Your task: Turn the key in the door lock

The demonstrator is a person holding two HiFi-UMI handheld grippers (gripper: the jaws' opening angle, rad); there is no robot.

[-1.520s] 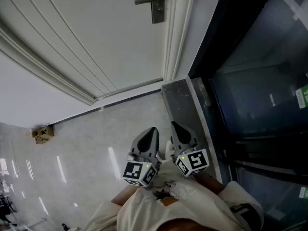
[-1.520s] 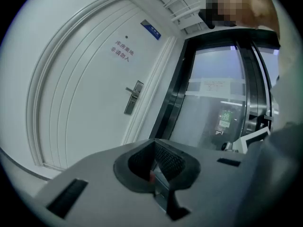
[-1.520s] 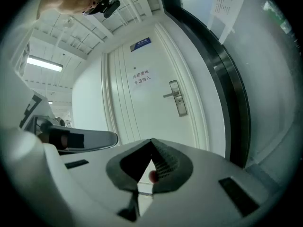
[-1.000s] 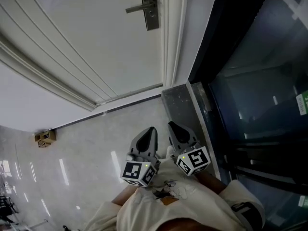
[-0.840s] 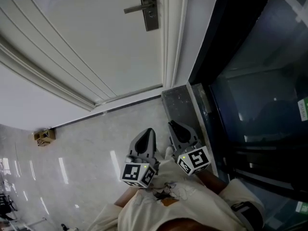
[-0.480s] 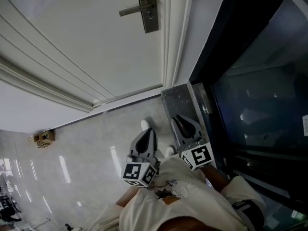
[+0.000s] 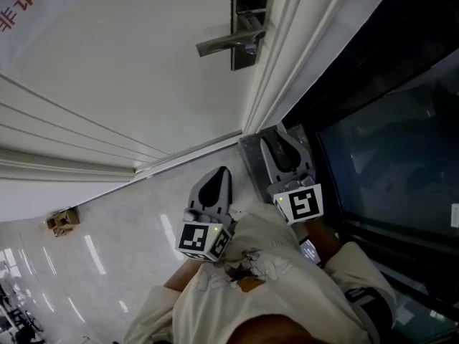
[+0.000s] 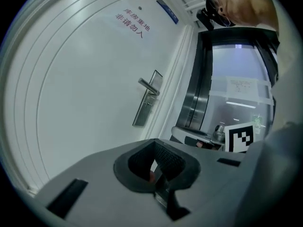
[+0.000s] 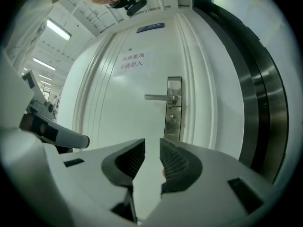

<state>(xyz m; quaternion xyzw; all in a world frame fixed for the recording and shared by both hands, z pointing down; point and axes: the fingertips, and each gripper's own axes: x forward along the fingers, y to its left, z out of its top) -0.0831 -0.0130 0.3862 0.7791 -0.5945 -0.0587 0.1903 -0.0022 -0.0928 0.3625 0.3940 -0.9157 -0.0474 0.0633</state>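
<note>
I see one door (image 7: 129, 70), one lever handle (image 7: 224, 45), one lock (image 9: 173, 119) just below it, well ahead of two grippers. Left gripper (image 7: 219, 179) jaws pressed together; right gripper (image 7: 280, 149) jaws just been opening, spread, nothing between.

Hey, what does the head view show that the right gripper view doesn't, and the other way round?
Only the head view: the glossy floor, a small brown object at the foot of the wall, and the person's pale top. Only the right gripper view: the blue plate above the door, ceiling lights, and the right gripper seen along its jaws, which have just been opening and stand apart with nothing between them. Both: the white door, its lever handle and lock plate.
</note>
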